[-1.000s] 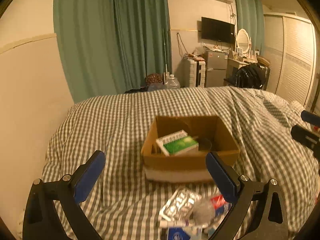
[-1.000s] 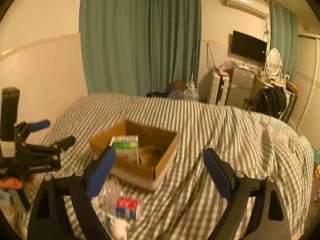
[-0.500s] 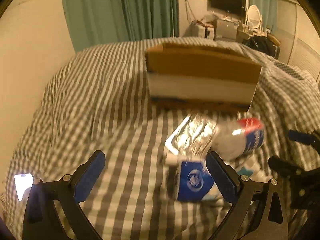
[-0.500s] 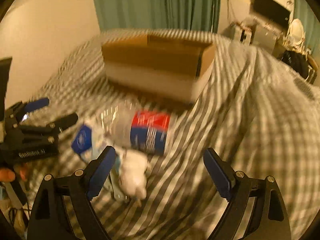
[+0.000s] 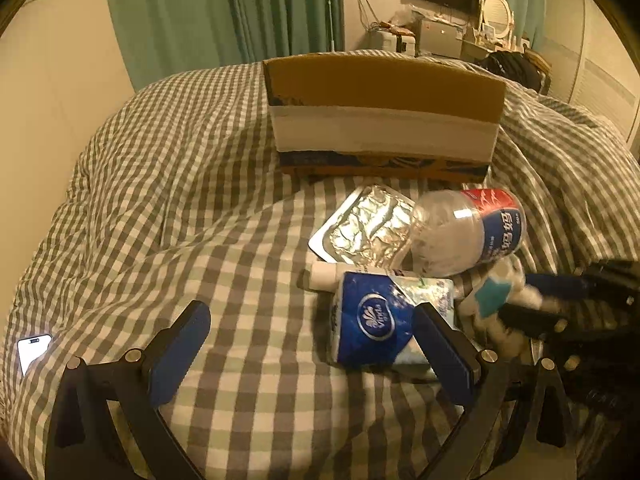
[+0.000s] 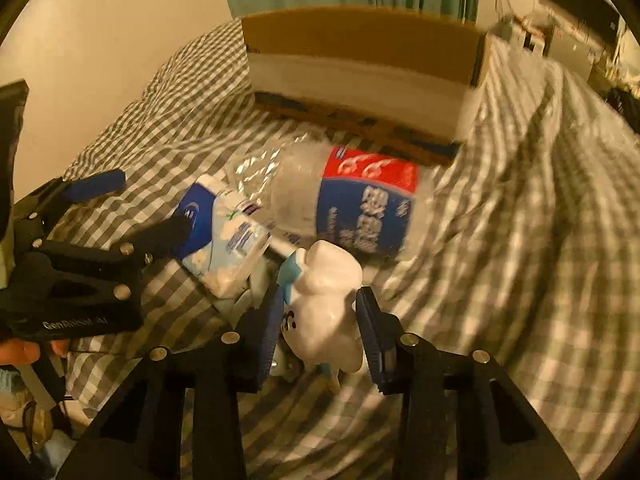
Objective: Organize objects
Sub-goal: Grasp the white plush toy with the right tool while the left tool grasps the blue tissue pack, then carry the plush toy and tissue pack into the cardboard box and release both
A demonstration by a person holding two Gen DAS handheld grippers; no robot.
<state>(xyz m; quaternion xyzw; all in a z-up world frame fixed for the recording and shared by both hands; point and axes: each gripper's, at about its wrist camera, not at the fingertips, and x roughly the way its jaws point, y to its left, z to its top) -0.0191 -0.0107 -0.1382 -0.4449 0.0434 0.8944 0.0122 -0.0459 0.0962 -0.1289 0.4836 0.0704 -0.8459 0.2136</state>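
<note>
A pile lies in front of the cardboard box (image 5: 384,112): a blue tissue pack (image 5: 372,320), a foil blister pack (image 5: 364,228), a clear plastic bottle (image 5: 468,232) with a red and blue label, and a white tube (image 5: 324,276). My left gripper (image 5: 312,354) is open, its right finger beside the tissue pack. My right gripper (image 6: 320,328) is shut on a white toy figure (image 6: 324,304), one finger against each side. In the left wrist view the toy (image 5: 504,292) sits right of the tissue pack. The box's inside is hidden.
Everything rests on a rumpled grey checked bedcover (image 5: 180,200). A lit phone (image 5: 34,350) lies at the bed's left edge. A wall runs along the left, green curtains (image 5: 240,8) hang behind, and furniture stands at the far right.
Both grippers have dropped from above the box down to the pile in front of it. The right gripper's wide jaws have narrowed onto the white toy. The left stays open.
</note>
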